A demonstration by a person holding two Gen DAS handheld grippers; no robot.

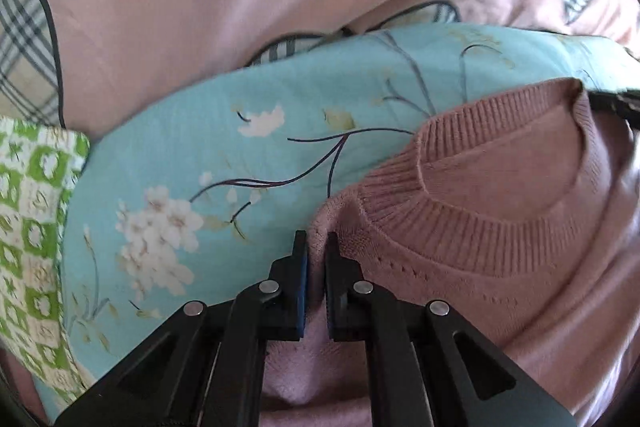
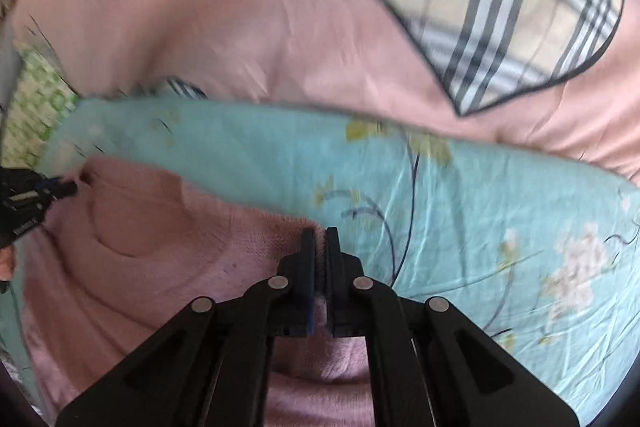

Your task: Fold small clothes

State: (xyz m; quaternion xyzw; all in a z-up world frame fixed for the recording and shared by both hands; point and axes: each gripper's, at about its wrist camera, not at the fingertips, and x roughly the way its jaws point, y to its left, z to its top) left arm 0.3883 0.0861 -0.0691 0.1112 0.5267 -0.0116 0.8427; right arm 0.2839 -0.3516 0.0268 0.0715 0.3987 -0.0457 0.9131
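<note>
One pink knit sweater (image 1: 500,227), ribbed round collar (image 1: 472,223) showing, is lying on one turquoise floral sheet (image 1: 224,155); in the left wrist view it is spreading ahead of and to the right of the left hand-held gripper (image 1: 318,247).

Two hand-held grippers are showing. The left one is pointing steeply down, its jaws pinching a raised fold of the sweater's shoulder just left of the collar, the knit standing up between the blue pads. The right hand-held gripper (image 2: 319,247) is pointing down at a shallower slant, its jaws likewise closing on a ridge of the same sweater at the opposite shoulder edge, pink knit filling the narrow gap between them.

In the right wrist view the left hand-held gripper is appearing at the far left edge, its tip touching the sweater beside the collar; that part of the view is blurring.

One pink quilt (image 2: 240,27), printed with plaid heart shapes (image 2: 500,7), is lying beyond the sheet, ahead of both grippers. Three plaid patches are showing in the left wrist view, some only partly.

One green-and-white patterned cloth (image 1: 32,227) is lying far left of the left hand-held gripper, beside the sheet.
</note>
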